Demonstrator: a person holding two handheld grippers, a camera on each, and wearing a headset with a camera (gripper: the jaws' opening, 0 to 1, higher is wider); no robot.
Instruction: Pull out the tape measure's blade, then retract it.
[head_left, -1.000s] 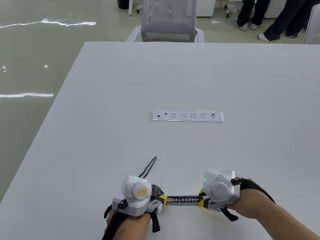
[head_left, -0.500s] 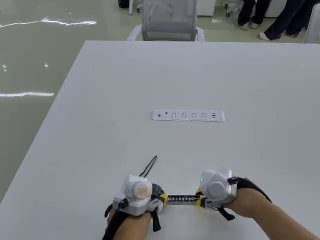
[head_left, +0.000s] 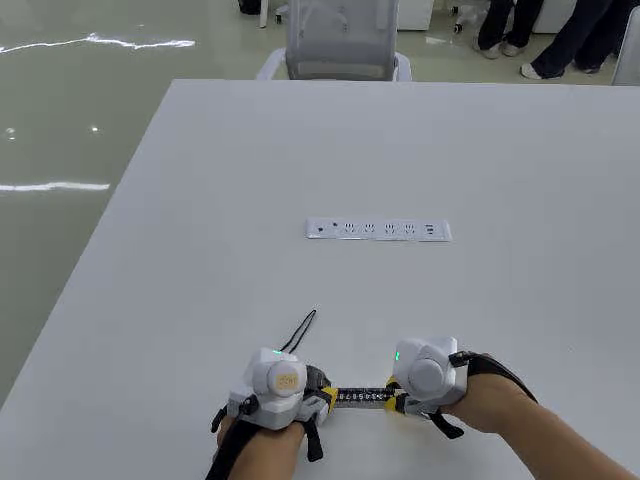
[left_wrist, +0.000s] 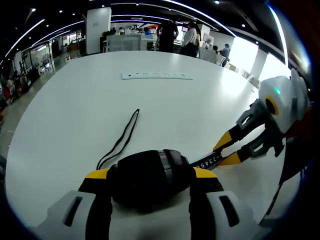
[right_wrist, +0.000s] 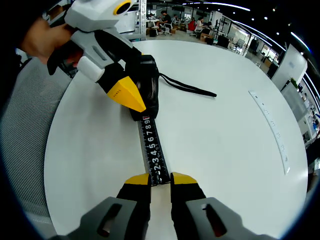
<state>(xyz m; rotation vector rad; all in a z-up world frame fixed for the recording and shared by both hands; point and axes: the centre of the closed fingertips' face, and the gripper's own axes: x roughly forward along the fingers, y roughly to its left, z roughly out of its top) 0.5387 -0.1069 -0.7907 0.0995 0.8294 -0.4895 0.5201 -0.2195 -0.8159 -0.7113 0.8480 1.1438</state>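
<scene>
Matt black tape measure (left_wrist: 145, 180), smooth white table (head_left: 300, 150), glossy floor (head_left: 60, 120)

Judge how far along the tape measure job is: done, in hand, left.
Done: a short stretch of blade is out of the case. In hand: the left gripper clamps the case, and the right gripper pinches the blade's tip. Left: perhaps more pull, then retracting the blade fully.

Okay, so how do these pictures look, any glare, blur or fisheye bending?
Head view: sharp and evenly lit, with glare streaks on the floor. Left gripper view: the fisheye rounds the table edge. Right gripper view: the blade numerals are crisp, the power strip is bowed.
</scene>
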